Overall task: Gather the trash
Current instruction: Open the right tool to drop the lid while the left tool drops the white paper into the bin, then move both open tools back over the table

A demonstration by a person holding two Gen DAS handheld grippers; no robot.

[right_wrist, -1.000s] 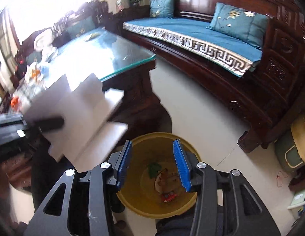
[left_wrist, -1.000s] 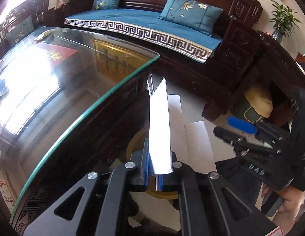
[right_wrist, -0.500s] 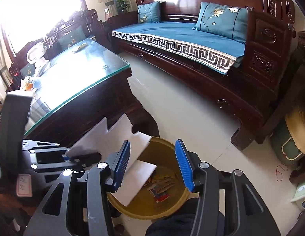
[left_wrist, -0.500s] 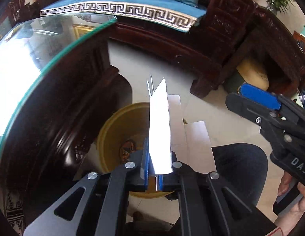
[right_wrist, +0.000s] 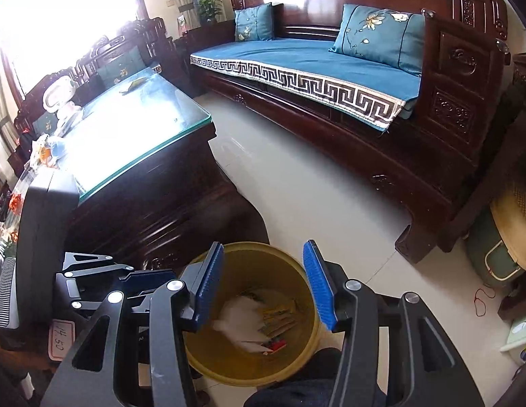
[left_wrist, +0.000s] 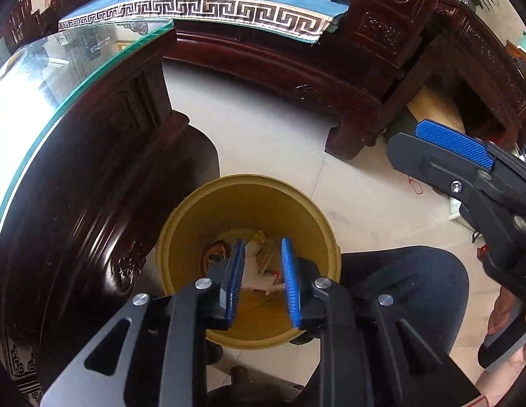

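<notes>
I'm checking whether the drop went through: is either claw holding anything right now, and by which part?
Nothing is held. The left claw is opening with nothing between its pads, above the yellow bin; white paper lies inside. The right claw is open and empty.

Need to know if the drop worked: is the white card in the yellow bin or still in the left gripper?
In the bin. The white card lies among wrappers inside the yellow bin; the left gripper is opening, nothing between its pads.

Daylight enters from the window [right_wrist: 42,17] at upper left, overexposed. Strong glare covers the glass tabletop [right_wrist: 127,129]. Fisheye distortion bends frame edges; corners vignette black.
</notes>
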